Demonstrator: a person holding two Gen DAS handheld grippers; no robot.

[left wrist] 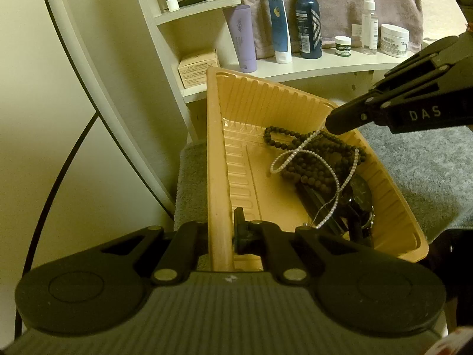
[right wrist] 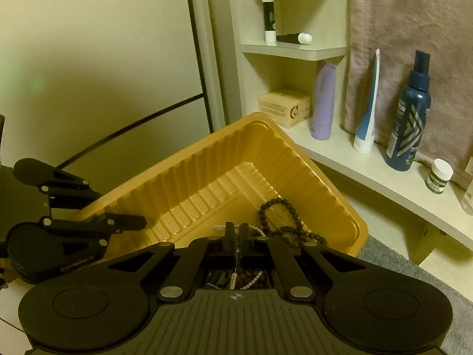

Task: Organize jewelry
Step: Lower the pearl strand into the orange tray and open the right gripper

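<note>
**Jewelry tray, held at one wall, contents at the right-hand end**

Item 1. Tan plastic tray [left wrist: 224, 159], ribbed walls, resting tilted on a grey carpeted surface [left wrist: 428, 171] beside a white shelf unit [left wrist: 310, 68]. The left gripper [left wrist: 220, 236] is clenched on the tray's near long wall: one finger outside the wall, the other inside the tray.

Item 2. Dark bead strand [left wrist: 310, 159], coiled in several loops, lying on the tray floor toward the end farthest from the left gripper's fingers.

Item 3. Pearl-like chain [left wrist: 291, 155], thin and pale, draped across the dark beads. In the right wrist view its fine end runs up between the closed fingers of the right gripper [right wrist: 236, 236], which pinches it; the rest trails down onto the beads.

Item 4. Black wristwatch [left wrist: 359, 204], partly under the beads, against the tray's right wall.

Item 5. Shelf stock, well apart from both grippers: lilac tube [left wrist: 241, 38], blue tube [left wrist: 279, 23], dark blue spray bottle [left wrist: 309, 17], white jar [left wrist: 394, 38], cardboard box [left wrist: 198, 69].
</note>
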